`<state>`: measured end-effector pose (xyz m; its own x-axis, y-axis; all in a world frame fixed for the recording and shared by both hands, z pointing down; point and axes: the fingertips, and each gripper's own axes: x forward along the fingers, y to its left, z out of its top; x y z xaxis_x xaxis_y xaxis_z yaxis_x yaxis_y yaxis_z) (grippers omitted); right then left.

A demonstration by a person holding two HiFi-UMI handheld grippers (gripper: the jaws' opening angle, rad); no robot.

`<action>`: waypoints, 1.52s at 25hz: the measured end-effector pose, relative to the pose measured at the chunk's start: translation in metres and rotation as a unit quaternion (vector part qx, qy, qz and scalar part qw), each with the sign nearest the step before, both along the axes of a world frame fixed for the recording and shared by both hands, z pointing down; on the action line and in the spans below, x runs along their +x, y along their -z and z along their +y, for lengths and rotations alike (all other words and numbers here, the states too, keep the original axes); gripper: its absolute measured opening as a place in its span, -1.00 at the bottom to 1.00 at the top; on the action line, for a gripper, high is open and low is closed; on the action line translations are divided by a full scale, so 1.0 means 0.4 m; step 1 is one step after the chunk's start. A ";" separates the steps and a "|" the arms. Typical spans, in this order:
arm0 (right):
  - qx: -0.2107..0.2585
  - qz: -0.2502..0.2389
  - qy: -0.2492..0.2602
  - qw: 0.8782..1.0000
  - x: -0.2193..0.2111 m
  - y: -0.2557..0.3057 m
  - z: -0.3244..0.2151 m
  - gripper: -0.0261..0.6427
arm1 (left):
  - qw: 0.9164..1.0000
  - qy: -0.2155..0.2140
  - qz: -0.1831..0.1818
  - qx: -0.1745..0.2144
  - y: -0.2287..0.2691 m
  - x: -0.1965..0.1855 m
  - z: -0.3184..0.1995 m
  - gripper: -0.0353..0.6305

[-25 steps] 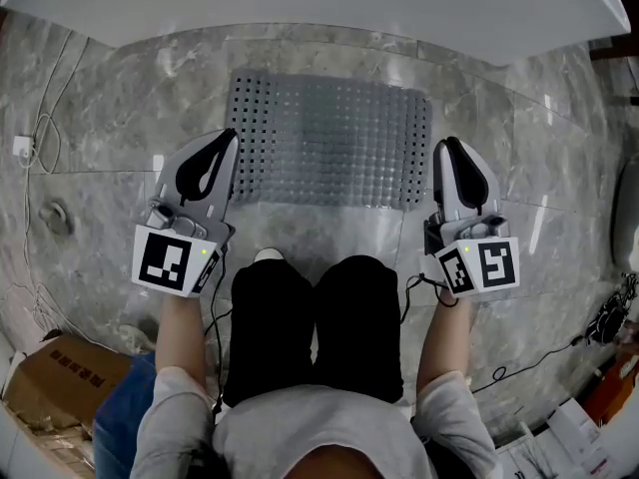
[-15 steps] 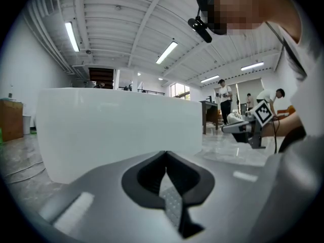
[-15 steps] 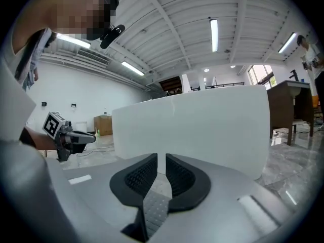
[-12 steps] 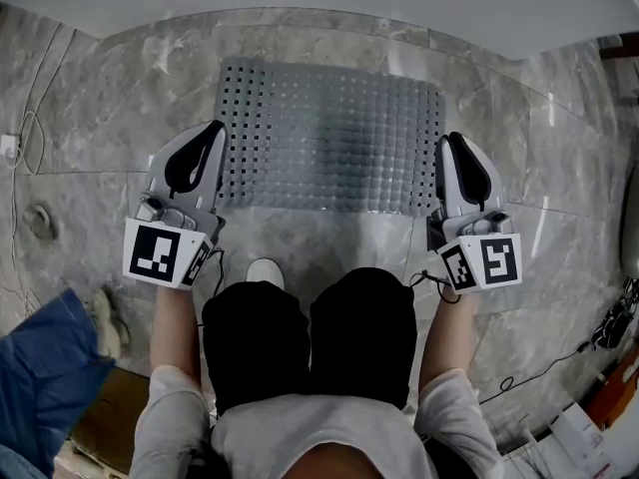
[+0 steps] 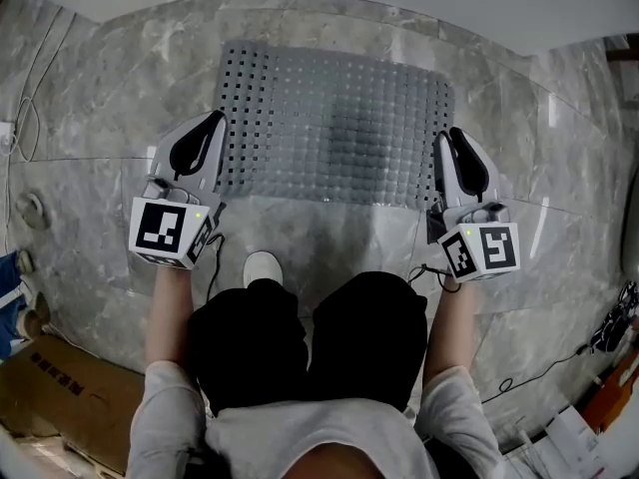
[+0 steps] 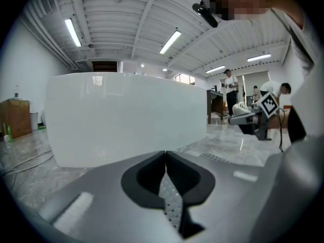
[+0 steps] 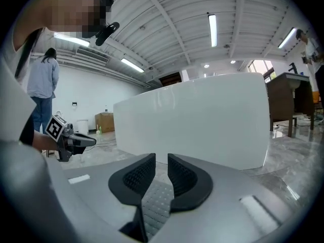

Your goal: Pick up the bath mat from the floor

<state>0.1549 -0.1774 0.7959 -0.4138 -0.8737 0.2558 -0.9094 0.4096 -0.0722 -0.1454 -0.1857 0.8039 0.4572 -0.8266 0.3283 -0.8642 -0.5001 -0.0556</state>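
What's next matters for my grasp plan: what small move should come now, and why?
Probably open the left gripper: its jaws are together, while the right gripper has just been opening, with nothing between its jaws. The bath mat lies flat on the floor, with one gripper at each side edge.

My head camera looks steeply down over my knees (image 5: 369, 317) at the marble floor (image 5: 100, 98), with my left gripper (image 5: 216, 118) and right gripper (image 5: 452, 134) both seen from above. Each gripper's camera rides low and close behind its own jaws, facing almost level at the white tub (image 6: 126, 120) — just a strip at the head view's top. All three share the bath mat (image 5: 334, 128); each gripper view also catches the other gripper sideways.
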 end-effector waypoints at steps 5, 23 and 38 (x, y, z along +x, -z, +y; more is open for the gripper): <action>-0.019 -0.026 -0.001 0.999 0.019 -0.062 0.002 -0.66 | 0.999 0.019 0.004 -0.039 -0.082 -0.021 -0.005 -0.69; -0.098 -0.043 -0.033 0.994 0.125 -0.298 -0.008 -0.40 | 0.986 0.061 -0.034 -0.152 -0.374 -0.094 -0.042 -0.30; -0.174 -0.008 -0.061 0.983 0.201 -0.491 0.001 -0.30 | 0.967 0.083 -0.074 -0.231 -0.548 -0.146 -0.054 -0.06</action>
<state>0.2352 -0.1770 0.9923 -0.3170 -0.7783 0.5421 -0.9481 0.2450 -0.2027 -0.2039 -0.2073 1.0230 0.2504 -0.6350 0.7308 -0.9346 -0.3556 0.0112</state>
